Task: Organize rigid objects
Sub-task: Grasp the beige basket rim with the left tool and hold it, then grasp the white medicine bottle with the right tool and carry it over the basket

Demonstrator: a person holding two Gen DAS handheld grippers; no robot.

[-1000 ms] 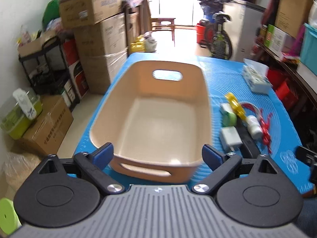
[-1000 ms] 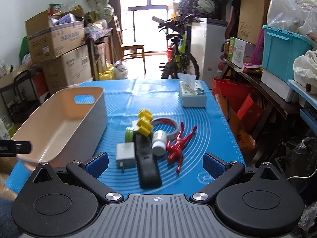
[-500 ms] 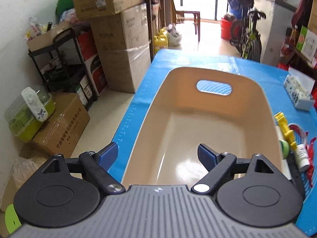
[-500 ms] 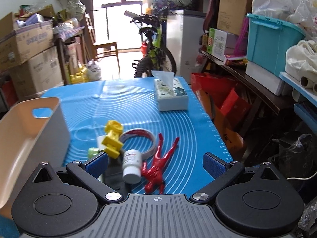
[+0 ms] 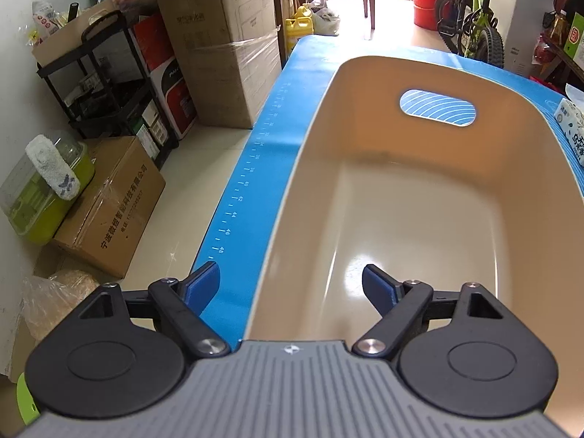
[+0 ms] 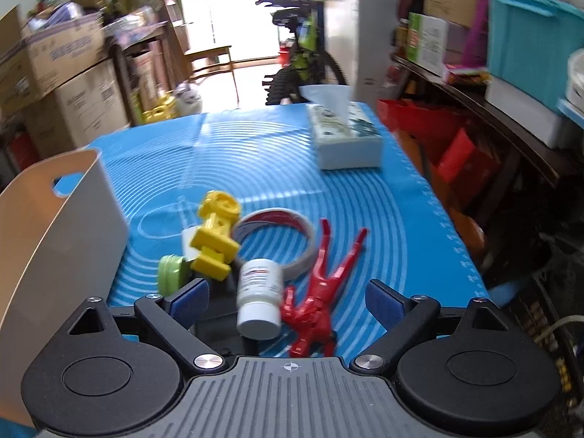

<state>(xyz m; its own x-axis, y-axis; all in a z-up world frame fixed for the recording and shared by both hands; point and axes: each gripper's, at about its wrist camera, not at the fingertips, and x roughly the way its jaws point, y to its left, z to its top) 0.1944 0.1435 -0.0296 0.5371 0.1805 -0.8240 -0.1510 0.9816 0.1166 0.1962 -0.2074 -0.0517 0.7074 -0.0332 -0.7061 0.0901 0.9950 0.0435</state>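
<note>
An empty beige bin (image 5: 419, 219) stands on the blue mat (image 5: 241, 197). My left gripper (image 5: 292, 284) is open and straddles the bin's left wall near its near end, one finger outside, one inside. In the right wrist view the bin (image 6: 62, 226) is at the left. My right gripper (image 6: 288, 297) is open, low over a white pill bottle (image 6: 259, 299) and a red figure (image 6: 321, 292). Beyond lie a yellow toy (image 6: 215, 237), a green cap (image 6: 171, 272), a tape ring (image 6: 281, 237) and a black object (image 6: 215, 332), partly hidden.
A tissue box (image 6: 343, 135) stands at the mat's far right; it also shows in the left wrist view (image 5: 573, 131). Cardboard boxes (image 5: 226, 47) and a black rack (image 5: 106, 84) stand left of the table. A bicycle (image 6: 306, 51) is behind it. Shelves (image 6: 485, 102) line the right.
My left gripper has moved forward and left, now straddling the bin's left wall. My right gripper has moved forward and down toward the pill bottle and red figure.
</note>
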